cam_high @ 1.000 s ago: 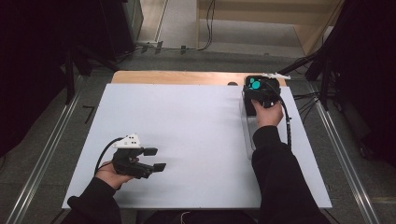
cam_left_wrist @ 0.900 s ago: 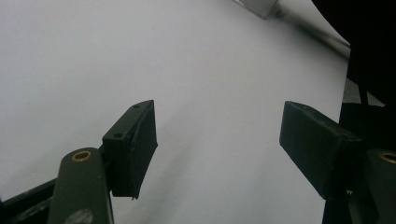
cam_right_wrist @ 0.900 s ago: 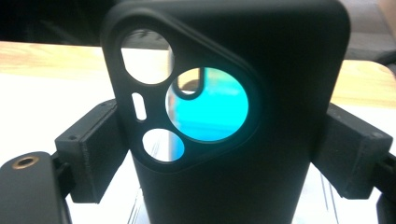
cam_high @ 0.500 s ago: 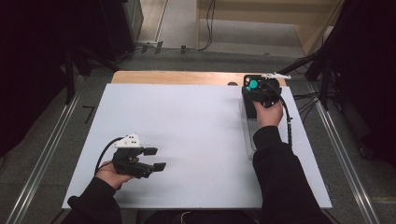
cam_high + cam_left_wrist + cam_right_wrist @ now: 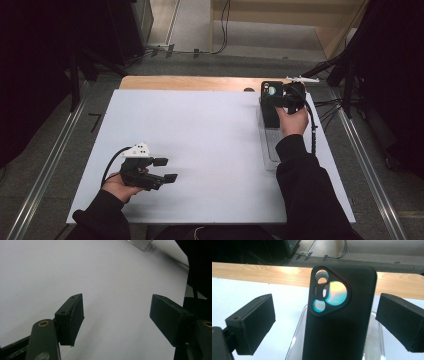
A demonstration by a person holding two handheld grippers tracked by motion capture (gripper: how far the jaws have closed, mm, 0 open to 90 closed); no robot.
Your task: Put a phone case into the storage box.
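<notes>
A black phone case with a three-cornered camera cut-out stands upright between the jaws of my right gripper. Both jaws are wide apart, with a gap on each side of the case, so the gripper is open. In the high view the case is at the far right of the white table, over a clear plastic tray, with the right gripper just behind it. My left gripper rests low near the front left, open, with nothing between its jaws.
The white table top stretches between the two hands. A wooden strip runs along its far edge. The tray's corner shows far off in the left gripper view. Cables and dark stands lie beyond the table's right side.
The right hand and the case have shifted only slightly near the far right edge. The left gripper has stayed where it was.
</notes>
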